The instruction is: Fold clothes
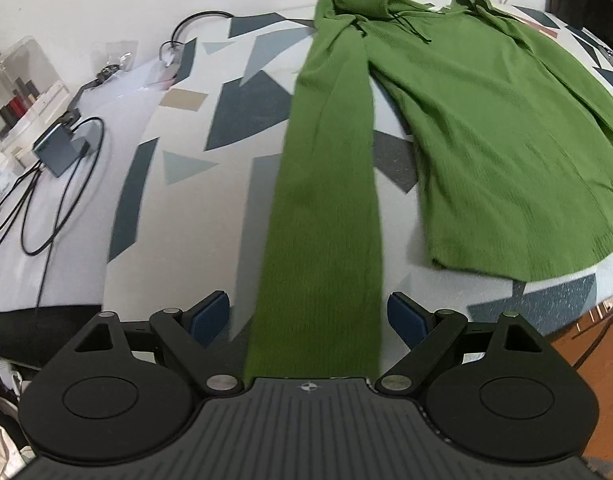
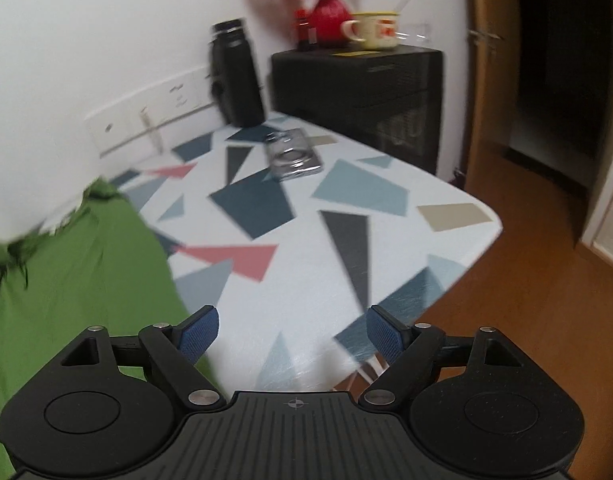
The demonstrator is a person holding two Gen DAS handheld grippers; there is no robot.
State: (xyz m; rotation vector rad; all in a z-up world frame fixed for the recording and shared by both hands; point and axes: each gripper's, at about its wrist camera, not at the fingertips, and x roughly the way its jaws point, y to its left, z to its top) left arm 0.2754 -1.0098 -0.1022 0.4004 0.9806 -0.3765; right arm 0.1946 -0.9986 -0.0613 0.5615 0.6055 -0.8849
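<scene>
- The left gripper (image 1: 308, 316) has its blue-padded fingers (image 1: 210, 316) spread wide apart. One sleeve (image 1: 326, 200) of the green sweater (image 1: 486, 128) runs straight up the middle of the left wrist frame between them. The pads stand on either side of the cloth and do not pinch it.
- The right gripper (image 2: 292, 334) also has its fingers (image 2: 200, 332) apart with nothing between them. Below them is bare patterned tabletop (image 2: 346, 184), and the sweater's edge (image 2: 66, 280) fills the lower left of that frame, passing close under the left-hand pad.
- The sweater lies spread flat. Its body takes up the right half of the left wrist frame, the neck and drawstring are at the upper centre, and the long sleeve stretches down toward the camera. No fold across the body shows.
- Judgement: the sleeve looks lined up for a grasp near the cuff. To do it well, the fingers should close on the full width of the sleeve's end and not on one edge, so it lifts without twisting.
- The knit looks soft and stretchy, so the sleeve should be carried over the body in a low arc and laid flat. Dragging it would likely shift the body.
- The right gripper could steady the hem near it. The right wrist frame is blurred, so how near the cloth the pad is cannot be told.
- The clear case (image 2: 292, 154) and black bottle (image 2: 236, 76) sit well away at the upper centre.
</scene>
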